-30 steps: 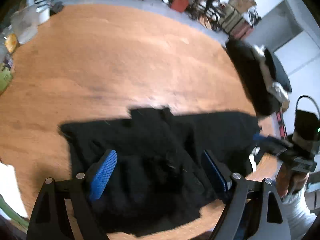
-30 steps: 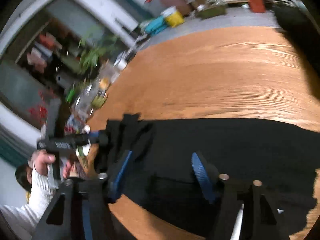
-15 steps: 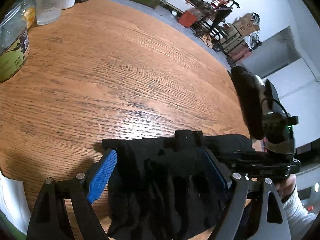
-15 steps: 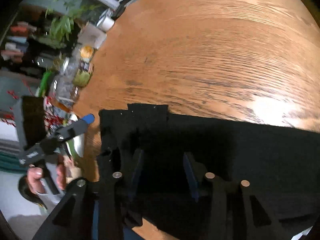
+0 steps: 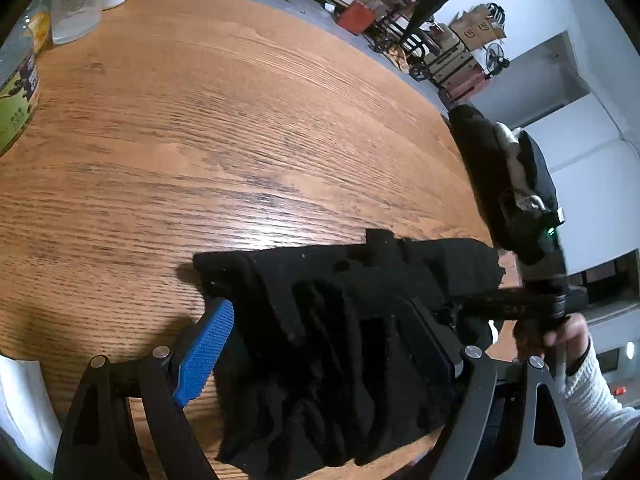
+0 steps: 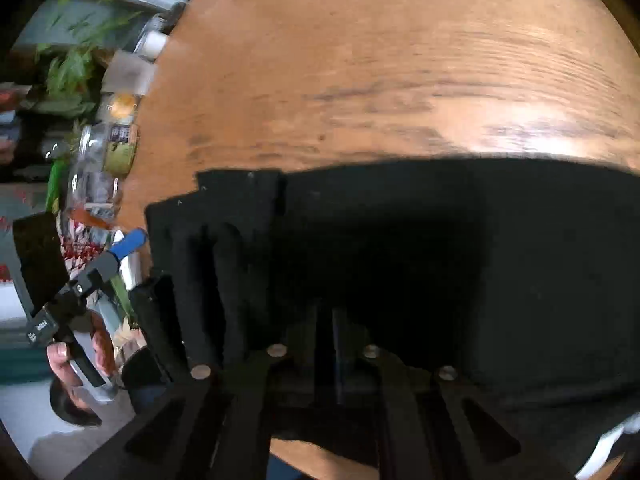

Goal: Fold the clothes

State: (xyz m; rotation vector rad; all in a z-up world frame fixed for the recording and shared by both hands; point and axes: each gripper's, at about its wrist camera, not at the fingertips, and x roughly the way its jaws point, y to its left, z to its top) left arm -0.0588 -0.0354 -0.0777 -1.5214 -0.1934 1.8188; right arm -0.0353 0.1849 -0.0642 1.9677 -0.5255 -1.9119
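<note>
From my left wrist camera I see the black garment [image 5: 344,344] bunched in ridges at the near edge of the wooden table [image 5: 200,140], with a jar [image 5: 16,92] and a clear plastic cup [image 5: 80,4] at the far left, and cluttered shelves and boxes beyond the table. That view also shows a dark pile of clothes [image 5: 500,168] off the table's right edge, and the right gripper [image 5: 452,308] reaching in from the right, held by a hand [image 5: 560,336] in a white sleeve. My right wrist camera shows what the left cannot: how far the garment [image 6: 400,248] stretches flat to the right across the table [image 6: 380,60], plus a green plant [image 6: 68,68] and jars [image 6: 108,148] along the left rim.

Compared with a second ago, the cloth is gathered into a narrower, more pleated heap rather than spread wide, and both cameras sit lower and closer to it.

The left gripper [image 5: 320,356] stands wide apart, its blue pad [image 5: 204,356] just beside the cloth's left edge and the other finger against the right side; the bunched cloth lies between them, but I cannot tell that the pads press on it. The right gripper [image 6: 328,328] has just been closing, and its jaws are now nearly together, pinching a fold of the black garment at the near edge.
</note>
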